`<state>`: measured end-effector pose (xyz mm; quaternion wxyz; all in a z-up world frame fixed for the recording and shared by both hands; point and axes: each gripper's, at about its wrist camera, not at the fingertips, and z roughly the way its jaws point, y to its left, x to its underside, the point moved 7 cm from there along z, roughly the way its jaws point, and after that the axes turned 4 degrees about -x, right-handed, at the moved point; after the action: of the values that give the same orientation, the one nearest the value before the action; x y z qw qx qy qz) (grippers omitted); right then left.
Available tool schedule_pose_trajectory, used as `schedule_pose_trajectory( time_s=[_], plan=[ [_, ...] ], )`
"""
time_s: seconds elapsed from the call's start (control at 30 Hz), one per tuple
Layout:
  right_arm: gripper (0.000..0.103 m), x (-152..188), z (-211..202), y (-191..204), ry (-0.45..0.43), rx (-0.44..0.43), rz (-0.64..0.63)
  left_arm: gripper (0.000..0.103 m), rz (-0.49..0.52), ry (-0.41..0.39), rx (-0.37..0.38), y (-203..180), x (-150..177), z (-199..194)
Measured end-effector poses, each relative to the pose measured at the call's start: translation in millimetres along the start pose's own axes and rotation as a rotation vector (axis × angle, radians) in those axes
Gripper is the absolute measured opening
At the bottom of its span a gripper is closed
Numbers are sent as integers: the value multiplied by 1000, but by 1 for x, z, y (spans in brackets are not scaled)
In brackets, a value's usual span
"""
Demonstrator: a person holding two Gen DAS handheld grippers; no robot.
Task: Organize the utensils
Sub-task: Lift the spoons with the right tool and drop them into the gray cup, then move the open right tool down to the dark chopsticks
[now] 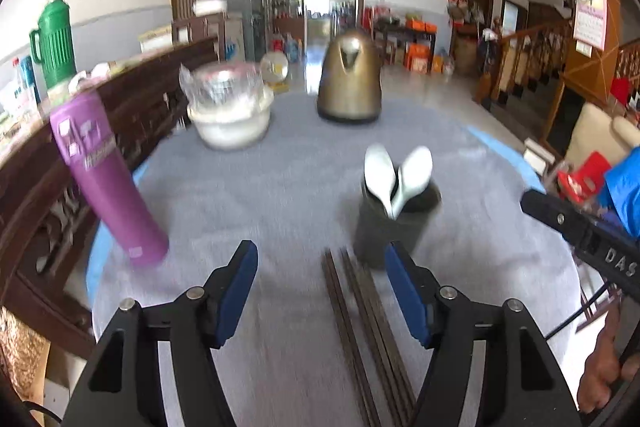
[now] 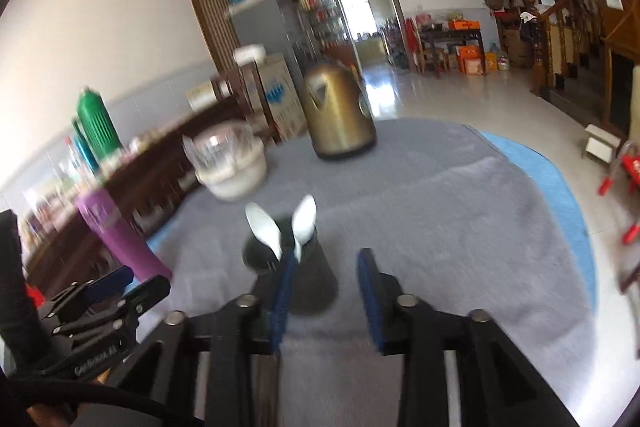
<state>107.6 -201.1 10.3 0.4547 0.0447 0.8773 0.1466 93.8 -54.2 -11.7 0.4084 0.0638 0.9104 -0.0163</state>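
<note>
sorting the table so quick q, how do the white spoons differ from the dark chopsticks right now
The white spoons stand upright in the dark holder cup, bowls up; the dark chopsticks lie flat on the grey cloth in front of it. The spoons are white with broad rounded bowls; the chopsticks are thin, straight and dark brown. There are two spoons, while the chopsticks form a small bundle. Both are utensils, and neither is held by a hand-held gripper.
</note>
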Motion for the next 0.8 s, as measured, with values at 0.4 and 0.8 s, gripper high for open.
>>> schedule_pose_trajectory(
  time_s=[0.4,0.8],
  plan=[
    [62,17,-31,-3,26,138,-97,68,34,85,-22,-12,34,-4],
    [62,25,-30,-5,48,127,-96,68,30,126,-36,-13,40,4]
  ],
)
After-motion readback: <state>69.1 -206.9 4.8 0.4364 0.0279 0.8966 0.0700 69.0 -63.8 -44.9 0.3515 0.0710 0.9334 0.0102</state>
